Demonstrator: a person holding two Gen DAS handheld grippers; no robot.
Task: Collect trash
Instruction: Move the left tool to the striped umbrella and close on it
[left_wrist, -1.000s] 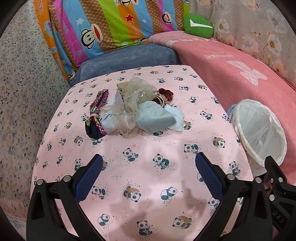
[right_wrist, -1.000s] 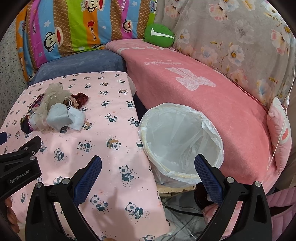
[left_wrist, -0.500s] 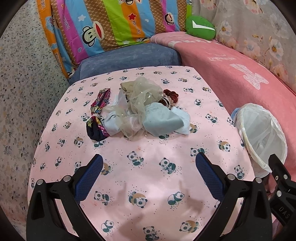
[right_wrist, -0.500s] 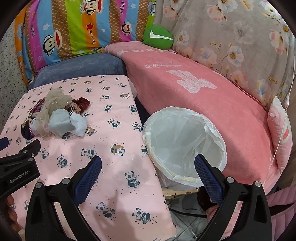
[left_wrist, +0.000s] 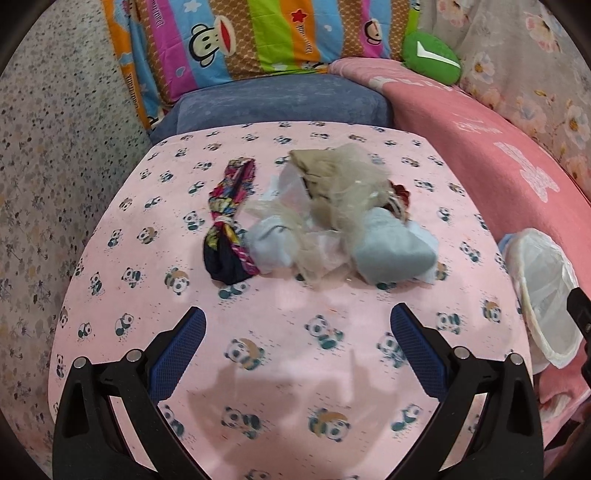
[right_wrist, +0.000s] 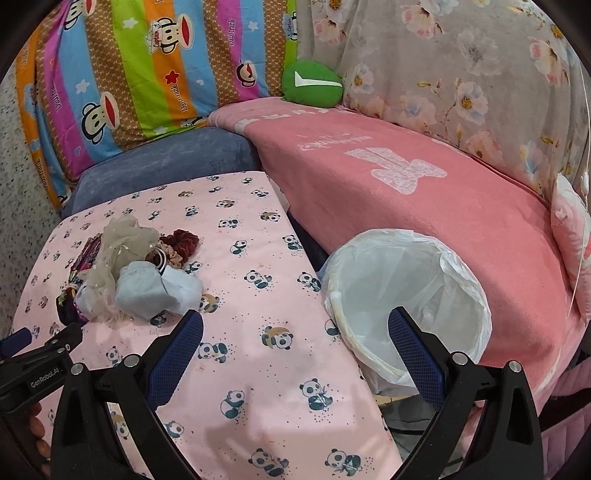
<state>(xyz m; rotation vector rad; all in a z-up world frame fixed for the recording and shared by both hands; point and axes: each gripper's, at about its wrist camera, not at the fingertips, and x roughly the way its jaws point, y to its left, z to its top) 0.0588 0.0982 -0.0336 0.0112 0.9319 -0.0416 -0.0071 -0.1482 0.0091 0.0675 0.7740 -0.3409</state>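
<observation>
A heap of trash lies mid-table: beige netting (left_wrist: 343, 184) (right_wrist: 122, 243), a pale blue mask (left_wrist: 391, 251) (right_wrist: 144, 291), a patterned dark cloth band (left_wrist: 229, 225) (right_wrist: 79, 266) and a dark red scrunchie (right_wrist: 181, 243). My left gripper (left_wrist: 293, 343) hangs open over the table, short of the heap, with nothing between its fingers. My right gripper (right_wrist: 295, 347) is open too, above the table's right edge beside the bin (right_wrist: 410, 306) (left_wrist: 543, 295), a white-lined basket that looks bare inside. The left gripper's body (right_wrist: 33, 373) shows at the right view's lower left.
The table wears a pink panda-print cloth (left_wrist: 277, 369) (right_wrist: 258, 295). Behind it stands a blue cushion (left_wrist: 280, 103). A pink blanket (right_wrist: 406, 184) covers the sofa to the right, with a green pillow (right_wrist: 312, 85). Speckled floor (left_wrist: 48, 184) lies left of the table.
Both grippers have drawn back and up slightly, so the heap and the bin sit a little farther up in view. Nothing on the table has moved; both stay open.
</observation>
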